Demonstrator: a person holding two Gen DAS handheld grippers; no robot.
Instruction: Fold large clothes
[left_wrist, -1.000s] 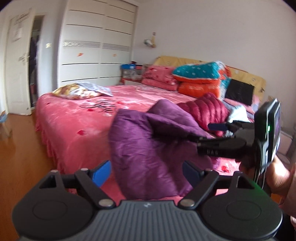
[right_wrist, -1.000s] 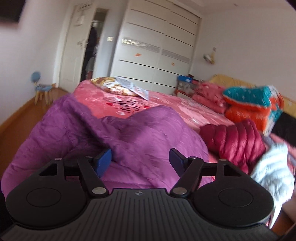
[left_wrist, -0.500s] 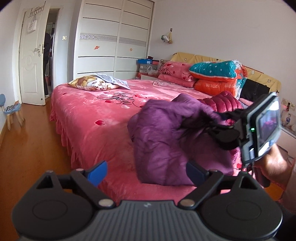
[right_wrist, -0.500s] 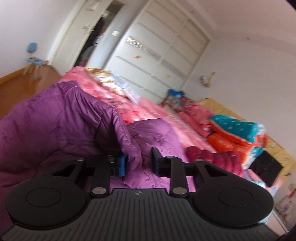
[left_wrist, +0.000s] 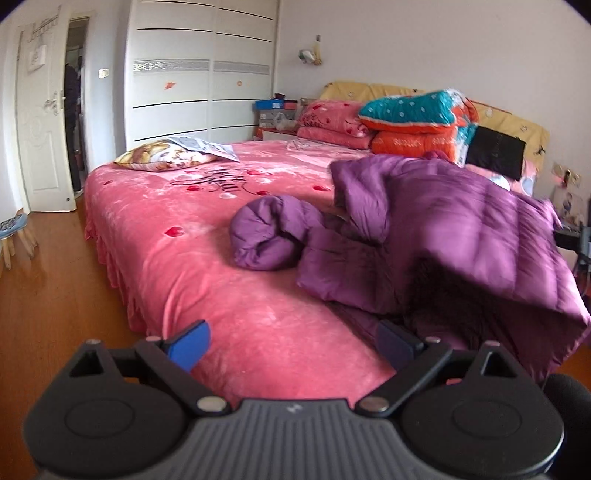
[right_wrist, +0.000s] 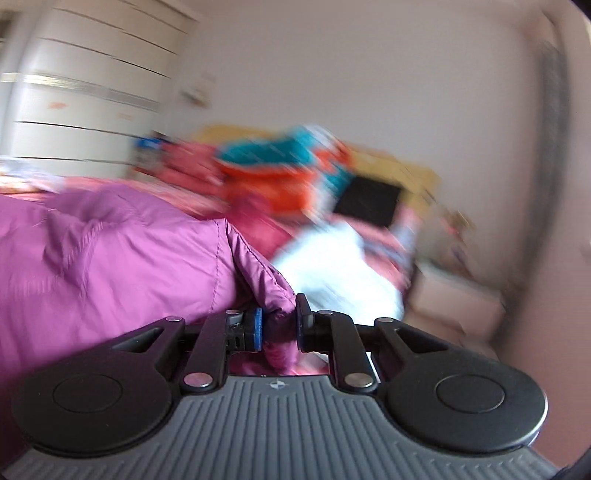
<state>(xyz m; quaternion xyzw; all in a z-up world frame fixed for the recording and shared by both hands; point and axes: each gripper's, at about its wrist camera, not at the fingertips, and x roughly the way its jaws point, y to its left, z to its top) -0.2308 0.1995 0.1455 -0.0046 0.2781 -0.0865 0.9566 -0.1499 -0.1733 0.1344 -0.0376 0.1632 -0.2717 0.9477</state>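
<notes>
A large purple down jacket (left_wrist: 436, 236) lies on the pink bed (left_wrist: 207, 258), part of it lifted and stretched to the right, one sleeve bunched (left_wrist: 273, 232) at the middle. My left gripper (left_wrist: 291, 343) is open and empty, low at the bed's near edge, just left of the jacket's lower hem. My right gripper (right_wrist: 279, 325) is shut on a corner of the purple jacket (right_wrist: 110, 258) and holds it up; that view is blurred by motion. Only a bit of the right gripper's body shows in the left wrist view (left_wrist: 576, 240).
Stacked quilts and pillows (left_wrist: 413, 122) sit at the headboard, with a dark cushion (left_wrist: 495, 151). A patterned pillow (left_wrist: 166, 157) lies at the bed's far left. White wardrobe (left_wrist: 199, 74), door (left_wrist: 40, 118) and a small stool (left_wrist: 14, 229) stand left over wooden floor.
My right gripper closed on the jacket's corner and pulled it up and to the right, spreading the jacket. My left gripper stayed open and drew back and low by the bed edge.
</notes>
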